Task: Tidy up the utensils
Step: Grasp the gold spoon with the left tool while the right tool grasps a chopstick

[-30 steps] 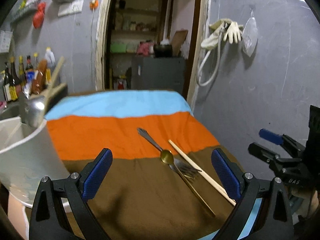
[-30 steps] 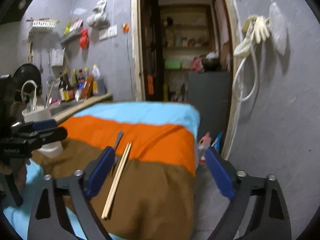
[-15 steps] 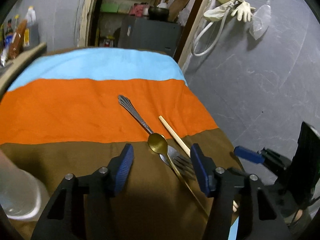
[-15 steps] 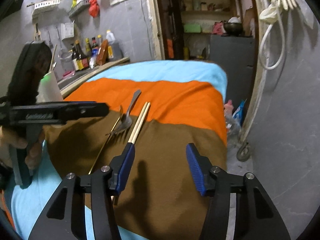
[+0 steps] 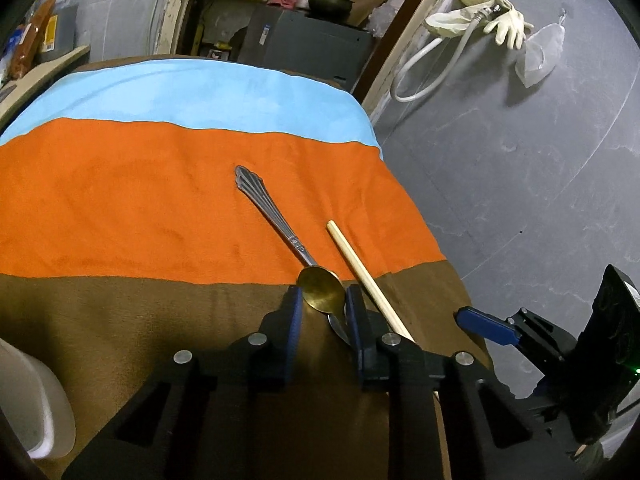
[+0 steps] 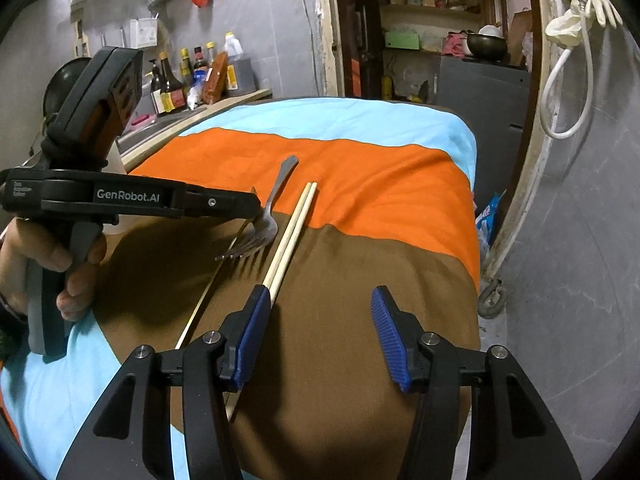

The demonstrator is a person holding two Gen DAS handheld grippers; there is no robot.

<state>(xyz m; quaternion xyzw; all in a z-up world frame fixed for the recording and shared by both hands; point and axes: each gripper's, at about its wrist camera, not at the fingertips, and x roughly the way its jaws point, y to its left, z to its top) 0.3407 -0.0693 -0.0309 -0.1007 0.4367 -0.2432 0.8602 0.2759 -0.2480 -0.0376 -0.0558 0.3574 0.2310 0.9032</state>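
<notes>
The left claw [image 5: 322,308], marked "GenRobot.AI", is closing around the brass spoon [image 5: 322,294] near the bench's right edge; the right claw [image 6: 318,334] stands apart beside the chopsticks [image 6: 290,236].

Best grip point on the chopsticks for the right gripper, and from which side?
Take the chopsticks near their near ends, coming down from above with the jaws across the pair. They lie flat, side by side on the cloth, and the far half runs close beside the fork. The right gripper is open; its left finger already sits over them, so shift left.
</notes>
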